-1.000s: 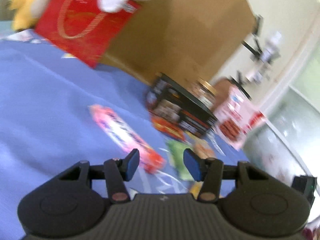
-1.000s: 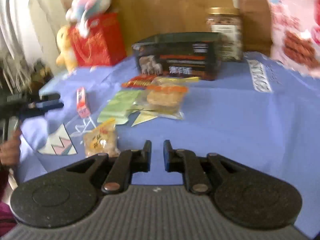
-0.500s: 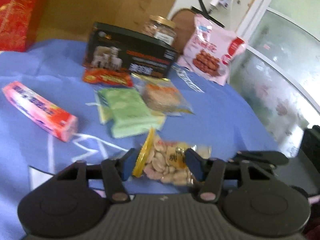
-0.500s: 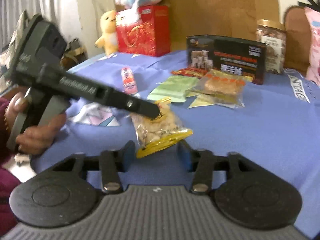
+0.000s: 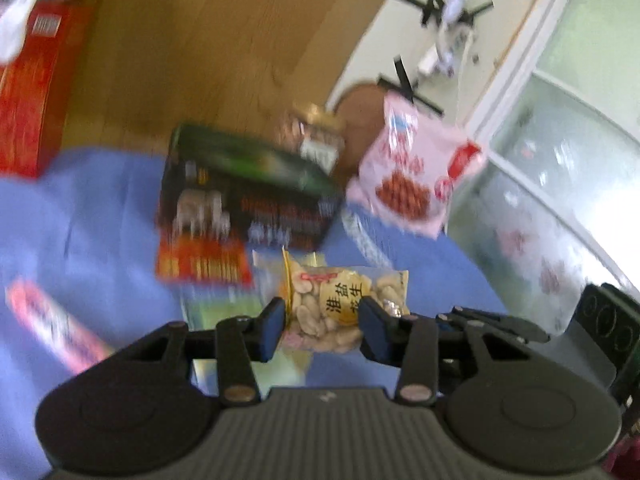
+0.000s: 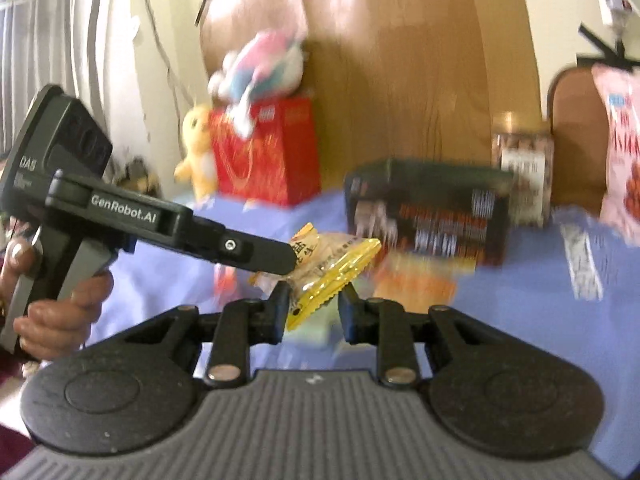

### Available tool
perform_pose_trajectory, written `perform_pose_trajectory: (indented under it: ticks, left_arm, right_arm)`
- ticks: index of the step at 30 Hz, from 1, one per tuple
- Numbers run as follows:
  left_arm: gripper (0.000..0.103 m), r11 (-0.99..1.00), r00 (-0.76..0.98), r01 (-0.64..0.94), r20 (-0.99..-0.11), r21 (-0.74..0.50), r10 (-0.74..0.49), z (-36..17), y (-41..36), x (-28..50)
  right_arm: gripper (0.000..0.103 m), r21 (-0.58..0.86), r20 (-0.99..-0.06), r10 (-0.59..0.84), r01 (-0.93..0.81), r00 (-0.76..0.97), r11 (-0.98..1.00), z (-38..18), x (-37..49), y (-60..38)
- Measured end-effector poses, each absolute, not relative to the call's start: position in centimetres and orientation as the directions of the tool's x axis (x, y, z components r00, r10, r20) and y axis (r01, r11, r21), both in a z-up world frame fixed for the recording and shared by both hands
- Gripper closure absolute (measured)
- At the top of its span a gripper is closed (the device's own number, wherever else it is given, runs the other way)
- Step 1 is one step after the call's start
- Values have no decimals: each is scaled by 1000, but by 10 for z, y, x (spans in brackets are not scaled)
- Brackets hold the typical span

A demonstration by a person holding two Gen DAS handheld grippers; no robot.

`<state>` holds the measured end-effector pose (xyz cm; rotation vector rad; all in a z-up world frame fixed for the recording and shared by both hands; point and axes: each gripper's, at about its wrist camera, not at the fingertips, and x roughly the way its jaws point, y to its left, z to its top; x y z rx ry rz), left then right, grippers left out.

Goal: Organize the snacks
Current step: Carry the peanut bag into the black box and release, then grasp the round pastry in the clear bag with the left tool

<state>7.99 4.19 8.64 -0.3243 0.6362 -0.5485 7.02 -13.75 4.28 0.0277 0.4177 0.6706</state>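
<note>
Two grippers show — the left gripper [image 5: 323,326] and the right gripper [image 6: 313,312]. Snacks: one peanut packet [image 5: 340,304], one black box [image 6: 428,216], one jar [image 6: 522,160], one pink bag [image 5: 412,178], one pink tube [image 5: 52,320]. Upper left — one red gift bag [image 6: 268,152], two plush toys.
</note>
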Motion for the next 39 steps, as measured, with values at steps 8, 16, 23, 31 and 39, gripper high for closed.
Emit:
perform_pose_trajectory:
  ticks: [8,16,23,31,39]
  left_arm:
    - [63,838,737,345,-431,-424,-521,107,29,185]
    - [60,850,716,305,-485,-430,-502,82,1,261]
    - [56,813,726,296,-436,-501,-532,76,16,234]
    - [52,766,662,295,-456,-571,-595,54,37,168]
    - [57,788,587,266,-555,-555,-589,20,7,159]
  right_arm:
    - [74,92,-312,537,-537,784,838,52,171,-140]
    - [62,41,-303,340,-344,890,938,29,220,-158]
    - [48,228,-323,319,-254,891,940,29,221,-200]
    - [48,595,-403,534,-231,743,770,4,185,-233]
    - [67,550,-510,566,-261,648,794,-21,148,-192]
